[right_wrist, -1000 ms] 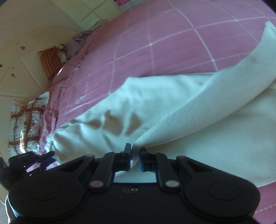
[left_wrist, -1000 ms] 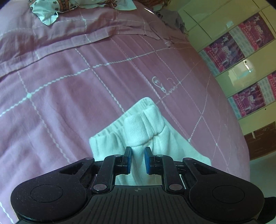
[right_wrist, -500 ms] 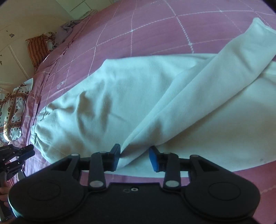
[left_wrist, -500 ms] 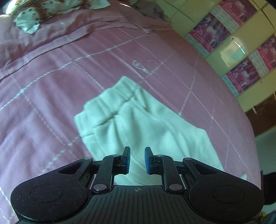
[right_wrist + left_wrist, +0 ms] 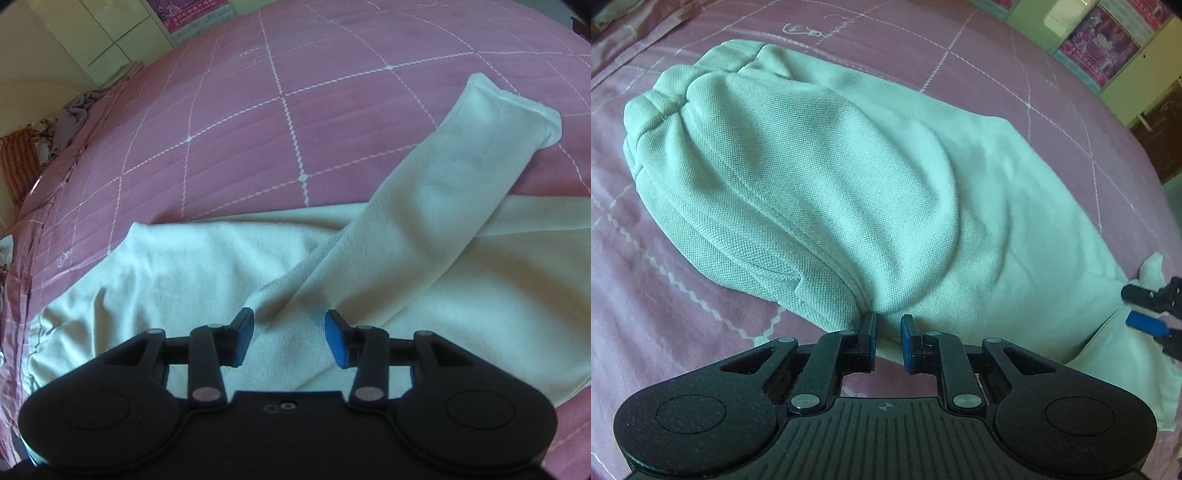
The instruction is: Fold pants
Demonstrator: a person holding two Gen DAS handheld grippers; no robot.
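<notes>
1. Now that both grippers have let go, the white pants [image 5: 849, 177] lie on the pink quilted bedspread [image 5: 657, 295], so this fold looks laid.
2. Left of the pants' near edge, the left gripper [image 5: 887, 341] has a narrow gap, cloth no longer pinched.
3. Right of that, the right gripper [image 5: 289, 338] has opened wide, empty.
4. One pant leg [image 5: 436, 206] crosses askew over the pants, needing straightening.
5. Beyond the pants, wardrobe doors [image 5: 110, 40]; nothing obstructs.

A bed under a pink quilted bedspread [image 5: 236, 122] stitched with white diamond lines carries the pale cream pants [image 5: 849, 177], one leg [image 5: 436, 192] folded across toward two o'clock.
</notes>
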